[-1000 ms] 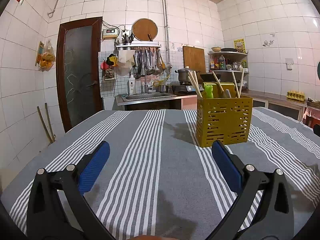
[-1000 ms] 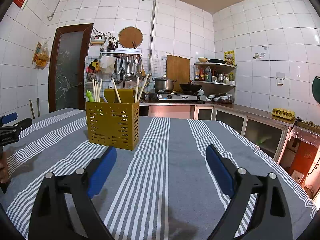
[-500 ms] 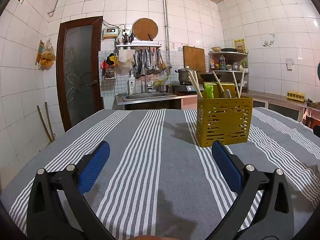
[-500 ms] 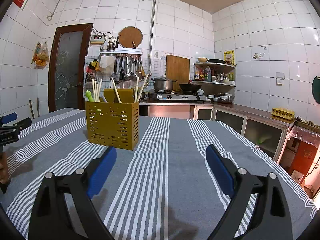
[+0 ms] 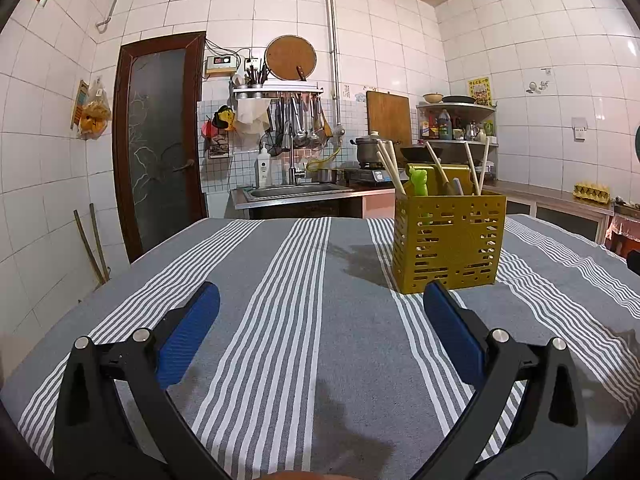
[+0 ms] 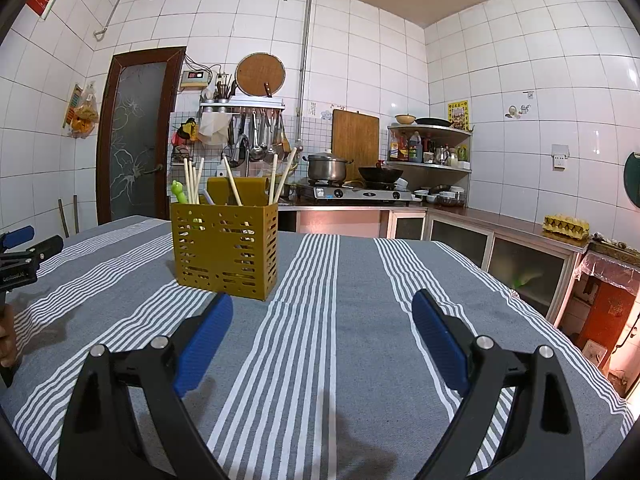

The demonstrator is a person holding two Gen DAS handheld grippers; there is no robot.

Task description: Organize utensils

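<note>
A yellow perforated utensil holder [image 5: 448, 240] stands upright on the striped table, right of centre in the left wrist view and left of centre in the right wrist view [image 6: 225, 250]. Wooden chopsticks [image 5: 390, 166] and a green frog-topped utensil [image 5: 418, 180] stick out of it. My left gripper [image 5: 320, 304] is open and empty, low over the cloth, short of the holder. My right gripper [image 6: 322, 312] is open and empty, to the right of the holder. The left gripper also shows at the left edge of the right wrist view [image 6: 20, 252].
The table is covered by a grey cloth with white stripes [image 6: 320, 280]. Behind it are a sink [image 5: 296, 192], a stove with a pot [image 6: 326, 168], a hanging utensil rack [image 6: 256, 136], corner shelves and a dark door [image 5: 156, 140].
</note>
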